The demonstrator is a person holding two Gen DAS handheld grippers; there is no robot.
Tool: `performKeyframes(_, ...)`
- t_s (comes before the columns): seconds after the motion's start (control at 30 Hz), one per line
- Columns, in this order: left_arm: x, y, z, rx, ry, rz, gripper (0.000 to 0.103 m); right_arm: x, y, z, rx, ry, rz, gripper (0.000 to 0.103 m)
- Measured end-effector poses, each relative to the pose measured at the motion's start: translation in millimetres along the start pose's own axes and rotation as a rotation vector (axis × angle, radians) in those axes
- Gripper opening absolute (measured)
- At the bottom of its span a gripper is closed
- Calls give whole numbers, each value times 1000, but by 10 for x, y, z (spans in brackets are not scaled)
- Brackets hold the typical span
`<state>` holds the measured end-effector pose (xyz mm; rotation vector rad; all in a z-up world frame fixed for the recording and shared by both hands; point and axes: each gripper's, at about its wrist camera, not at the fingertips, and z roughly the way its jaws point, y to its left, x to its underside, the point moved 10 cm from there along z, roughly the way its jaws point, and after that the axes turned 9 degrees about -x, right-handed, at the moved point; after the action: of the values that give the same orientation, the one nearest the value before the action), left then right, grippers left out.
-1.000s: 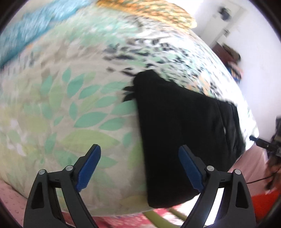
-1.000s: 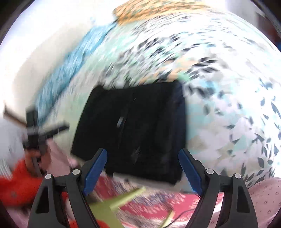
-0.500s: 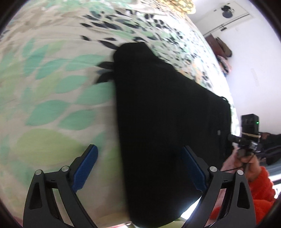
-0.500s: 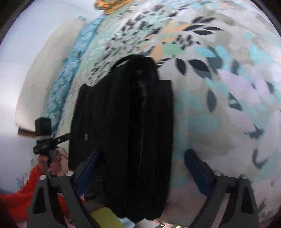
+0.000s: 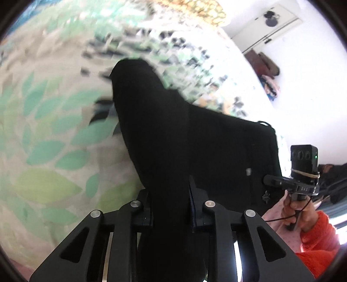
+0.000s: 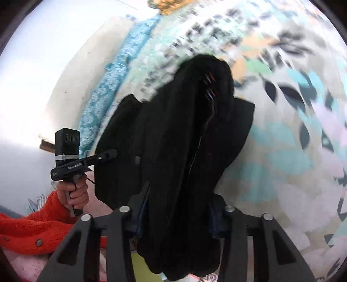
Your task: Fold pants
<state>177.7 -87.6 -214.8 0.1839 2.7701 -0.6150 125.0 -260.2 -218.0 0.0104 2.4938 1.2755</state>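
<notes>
The folded black pants [image 5: 195,138] lie on a leaf-print bedsheet [image 5: 49,134]. My left gripper [image 5: 171,208] is shut on the near left edge of the pants, and the cloth rises in a ridge from its jaws. My right gripper [image 6: 175,212] is shut on the near right edge of the pants [image 6: 180,134], and a thick bunch of cloth fills its jaws. Each gripper also shows in the other's view: the right one [image 5: 269,180] at the pants' right side, the left one [image 6: 112,154] at their left side.
The bed's sheet [image 6: 292,138] spreads wide to the right. A blue patterned cloth [image 6: 112,82] runs along the bed's left side by a white wall. An orange pillow [image 5: 195,8] lies at the far end. A wardrobe [image 5: 277,28] stands at the back right.
Both grippers have moved forward onto the near edge of the pants and shut on it. The cloth now bunches up between the jaws and lifts off the sheet.
</notes>
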Motion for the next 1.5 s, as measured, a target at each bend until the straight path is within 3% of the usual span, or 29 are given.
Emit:
performKeyframes(0.17, -540, -147, -203, -16, -81, 51, 22, -618, 231, -58, 31, -35, -104, 41)
performKeyframes(0.3, -1248, -156, -199, -56, -166, 50, 22, -1289, 117, -53, 71, -92, -127, 41)
performKeyframes(0.4, -1626, -113, -15, -175, -210, 104, 27, -1633, -184, 0, 121, -112, -68, 42)
performKeyframes(0.47, -1684, 23, 157, -276, -207, 104, 45, -1727, -472, 111, 208, -104, -3, 49)
performKeyframes(0.53, -1589, 253, 309, -398, -198, 85, 50, -1668, -750, 145, 316, -98, 64, 50)
performKeyframes(0.6, -1382, 397, 309, -424, -189, 61, 59, -1497, -828, 20, 343, -144, 108, 52)
performKeyframes(0.63, -1266, 440, 275, -426, -191, 52, 71, -1421, -801, -57, 343, -167, 110, 59)
performKeyframes(0.67, -1131, 481, 210, -442, -199, 50, 76, -1337, -752, -136, 363, -189, 99, 64)
performKeyframes(0.73, -940, 474, 102, -468, -217, 58, 85, -1121, -545, -283, 436, -226, 51, 91)
performKeyframes(0.8, -811, 388, 9, -482, -236, 67, 89, -929, -269, -377, 482, -281, 3, 103)
performKeyframes(0.93, -671, 84, -198, -538, -308, 129, 97, -668, 107, -445, 645, -341, -82, 103)
performKeyframes(1.03, -617, -40, -379, -540, -342, 103, 98, -567, 343, -428, 775, -359, -136, 103)
performKeyframes(1.4, -430, -113, -726, -577, -389, 75, 102, -457, 757, -424, 835, -378, -252, 103)
performKeyframes(1.5, -362, -118, -750, -583, -384, 86, 102, -401, 790, -458, 891, -377, -265, 103)
